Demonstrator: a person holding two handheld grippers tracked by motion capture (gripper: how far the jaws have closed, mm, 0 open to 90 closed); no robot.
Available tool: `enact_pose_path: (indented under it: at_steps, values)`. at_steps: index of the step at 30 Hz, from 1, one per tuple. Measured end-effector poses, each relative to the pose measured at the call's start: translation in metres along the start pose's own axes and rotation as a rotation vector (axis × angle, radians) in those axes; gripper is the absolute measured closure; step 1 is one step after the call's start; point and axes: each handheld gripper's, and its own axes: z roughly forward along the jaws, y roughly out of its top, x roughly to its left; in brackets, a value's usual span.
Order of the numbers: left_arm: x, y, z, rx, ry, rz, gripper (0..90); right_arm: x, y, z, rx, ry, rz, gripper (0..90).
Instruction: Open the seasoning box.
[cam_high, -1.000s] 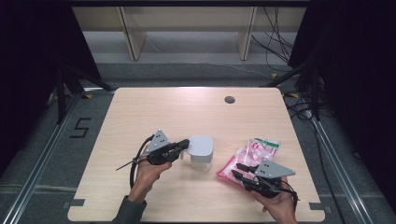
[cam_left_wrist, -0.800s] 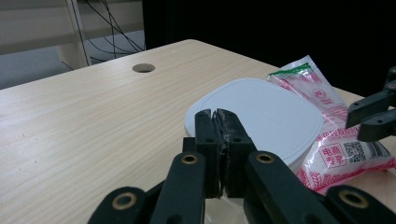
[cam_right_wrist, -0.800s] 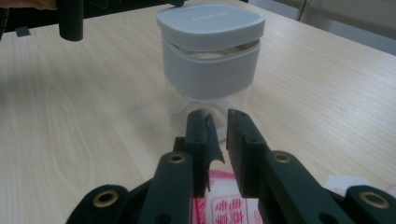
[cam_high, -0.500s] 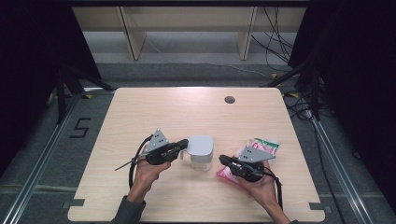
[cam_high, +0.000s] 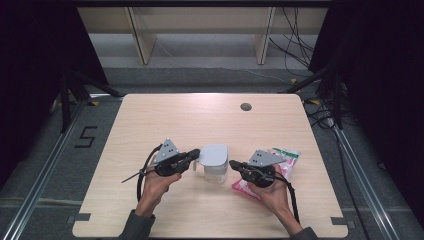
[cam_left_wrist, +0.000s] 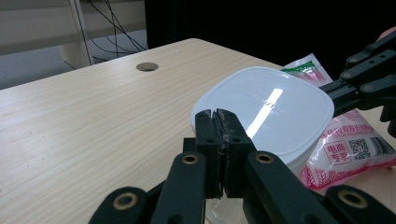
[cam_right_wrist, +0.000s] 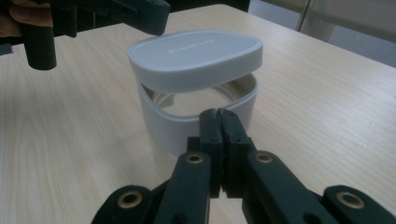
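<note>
**Two closed grippers at the white container**

Wooden table (cam_high: 150, 120) carries the work. Left gripper (cam_high: 196, 153) has its jaws closed, empty, tips touching the lid (cam_high: 214, 153) from the left. Right gripper (cam_high: 233, 163) has just closed its jaws on nothing and points at the container (cam_right_wrist: 196, 121) from the right, just beside its wall. The lid sits tilted on the container, between both tools. Behind the right hand lies a pink packet (cam_high: 286, 159).

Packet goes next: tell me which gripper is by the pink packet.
The right gripper: its hand lies over the pink packet; the left gripper is across the white container.
</note>
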Motion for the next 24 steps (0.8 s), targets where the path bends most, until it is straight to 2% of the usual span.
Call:
enact_pose_path:
  at_steps: [4, 5, 9, 12, 13, 15, 16, 17, 19, 20, 21, 22, 23, 24]
  values:
    - [-0.001, 0.0, 0.0, -0.001, 0.003, -0.013, 87.5, 0.0, 0.003, -0.001, -0.002, 0.004, -0.005, 89.9]
    - [0.0, 0.0, 0.0, -0.001, 0.001, 0.003, 87.5, 0.0, 0.004, 0.0, -0.015, 0.007, -0.007, 90.0]
    - [0.0, 0.0, 0.0, -0.001, -0.001, 0.002, 87.5, 0.001, 0.008, 0.001, 0.0, 0.017, -0.013, 89.9]
    - [0.0, 0.0, 0.0, 0.002, 0.003, 0.01, 87.3, 0.001, 0.01, 0.002, -0.02, 0.008, -0.008, 90.0]
    - [0.0, 0.0, 0.0, 0.002, 0.003, 0.008, 87.1, 0.001, 0.011, 0.0, -0.006, 0.02, -0.018, 90.0]
    - [0.0, 0.0, -0.001, 0.003, 0.004, -0.006, 85.8, 0.002, 0.013, 0.001, -0.014, 0.015, -0.017, 90.0]
    - [0.0, 0.0, -0.002, 0.008, 0.007, 0.01, 84.3, 0.005, 0.013, 0.001, -0.004, 0.024, 0.002, 90.0]
    - [0.001, 0.001, -0.003, 0.009, 0.012, 0.023, 82.5, 0.005, 0.014, 0.002, -0.007, 0.015, -0.029, 90.0]
    - [0.0, 0.003, -0.007, 0.022, 0.017, 0.03, 75.1, 0.004, 0.016, 0.001, -0.016, 0.012, -0.019, 90.0]
    - [-0.001, 0.004, -0.009, 0.02, 0.018, 0.035, 75.1, 0.004, 0.016, 0.001, -0.016, 0.012, -0.019, 90.0]
    - [-0.001, 0.005, -0.011, 0.028, 0.024, 0.061, 72.8, 0.005, 0.016, 0.001, -0.007, 0.02, -0.012, 89.9]
    - [-0.004, 0.006, -0.012, 0.049, 0.036, 0.08, 65.2, 0.004, 0.018, 0.003, -0.027, 0.02, -0.04, 89.9]
    - [-0.006, 0.006, -0.013, 0.068, 0.036, 0.092, 65.2, 0.004, 0.018, 0.003, -0.027, 0.02, -0.04, 89.9]
    - [-0.008, 0.005, -0.014, 0.078, 0.035, 0.097, 62.4, 0.006, 0.019, 0.002, -0.013, 0.028, -0.001, 89.9]
